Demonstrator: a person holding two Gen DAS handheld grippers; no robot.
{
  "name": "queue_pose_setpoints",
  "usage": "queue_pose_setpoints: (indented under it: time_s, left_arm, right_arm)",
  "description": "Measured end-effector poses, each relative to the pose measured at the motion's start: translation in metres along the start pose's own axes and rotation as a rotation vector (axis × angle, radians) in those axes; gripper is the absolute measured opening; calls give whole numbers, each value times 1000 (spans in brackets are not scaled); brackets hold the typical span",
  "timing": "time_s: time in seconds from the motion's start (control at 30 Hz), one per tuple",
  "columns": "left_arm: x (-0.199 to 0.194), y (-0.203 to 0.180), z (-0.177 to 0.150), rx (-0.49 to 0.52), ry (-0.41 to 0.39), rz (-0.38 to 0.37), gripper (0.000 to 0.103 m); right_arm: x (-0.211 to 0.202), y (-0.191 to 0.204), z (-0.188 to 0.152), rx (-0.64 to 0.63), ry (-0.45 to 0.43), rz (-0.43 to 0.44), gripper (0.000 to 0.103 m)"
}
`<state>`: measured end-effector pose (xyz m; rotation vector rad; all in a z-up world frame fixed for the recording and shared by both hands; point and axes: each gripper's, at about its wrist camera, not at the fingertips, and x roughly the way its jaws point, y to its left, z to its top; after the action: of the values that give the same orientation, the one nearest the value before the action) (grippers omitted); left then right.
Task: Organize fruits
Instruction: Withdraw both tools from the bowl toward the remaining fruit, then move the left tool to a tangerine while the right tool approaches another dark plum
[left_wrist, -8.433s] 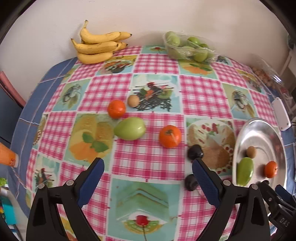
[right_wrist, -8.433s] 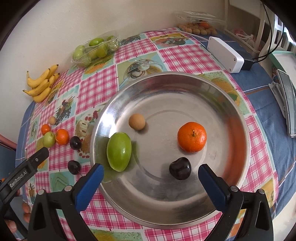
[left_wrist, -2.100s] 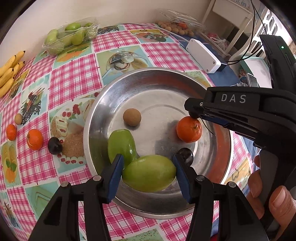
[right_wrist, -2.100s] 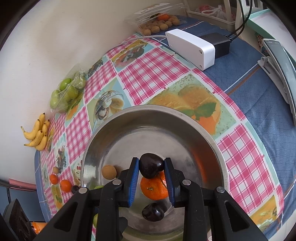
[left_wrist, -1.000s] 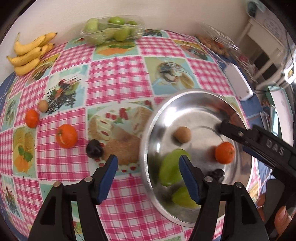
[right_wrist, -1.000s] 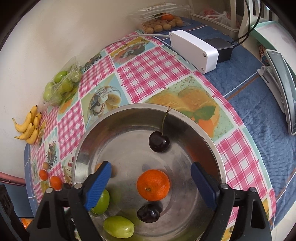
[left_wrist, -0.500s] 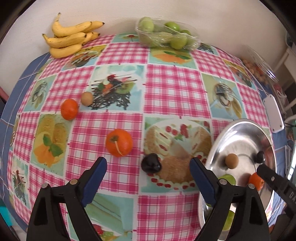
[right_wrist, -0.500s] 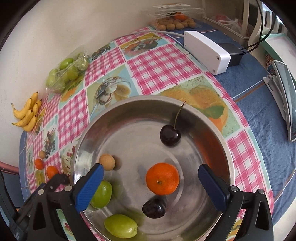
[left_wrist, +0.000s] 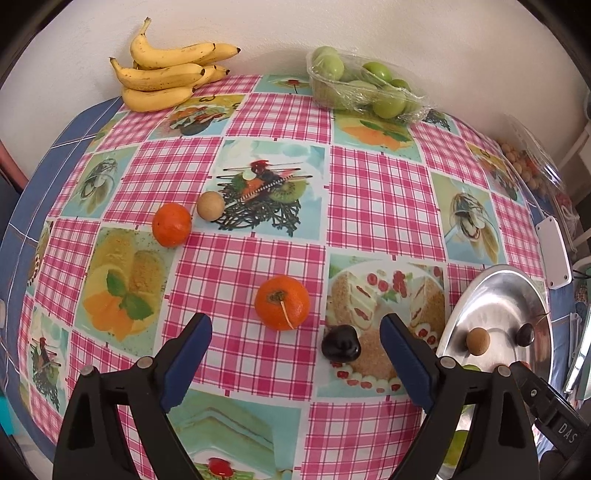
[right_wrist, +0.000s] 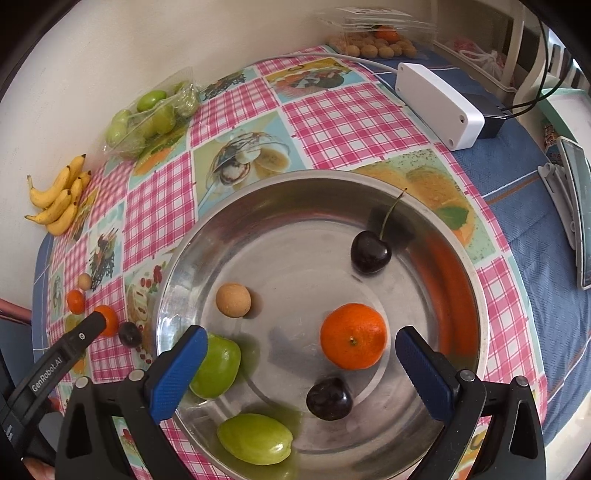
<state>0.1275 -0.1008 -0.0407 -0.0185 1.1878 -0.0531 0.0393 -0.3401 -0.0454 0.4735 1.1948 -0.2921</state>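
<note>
My left gripper (left_wrist: 295, 336) is open and empty above the checked tablecloth. Between and just beyond its fingers lie an orange (left_wrist: 282, 302) and a dark cherry (left_wrist: 340, 347). Farther left lie a smaller orange (left_wrist: 171, 224) and a tan round fruit (left_wrist: 210, 206). My right gripper (right_wrist: 301, 354) is open and empty over the steel bowl (right_wrist: 458, 258). The bowl holds an orange (right_wrist: 353, 336), two dark cherries (right_wrist: 370, 252) (right_wrist: 328, 398), a tan round fruit (right_wrist: 233, 300) and two green fruits (right_wrist: 216, 369) (right_wrist: 255, 438). The bowl (left_wrist: 509, 295) also shows at the right of the left wrist view.
Bananas (left_wrist: 166, 74) and a wrapped tray of green fruits (left_wrist: 364, 86) lie by the far wall. A white box (right_wrist: 439, 99) with a black adapter, a pack of small brown fruits (right_wrist: 373, 46) and a phone (right_wrist: 580, 210) lie right of the bowl.
My left gripper let go of a green fruit in the bowl and swung left over the table. My right gripper let go of a cherry in the bowl and drew back.
</note>
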Motion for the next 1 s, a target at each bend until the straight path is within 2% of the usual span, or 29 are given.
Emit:
queue_pose_setpoints:
  time_s: [0.33, 0.5, 0.6, 0.73, 1.0]
  left_arm:
    - [-8, 23, 7, -37, -43, 2, 93]
    - [-9, 46, 11, -107, -42, -13, 93]
    - [-11, 61, 13, -149, -50, -13, 93]
    - [-15, 77, 16, -169, -81, 29, 93]
    - [-23, 106, 22, -165, -133, 125, 93]
  right_arm:
    - [-3, 10, 1, 8, -48, 43, 103]
    - [-8, 23, -1, -31, -95, 98, 103]
    - [-9, 34, -3, -72, -118, 87, 103]
    - [-12, 47, -5, -113, -146, 90, 103]
    - [-9, 80, -10, -171, -134, 107, 103]
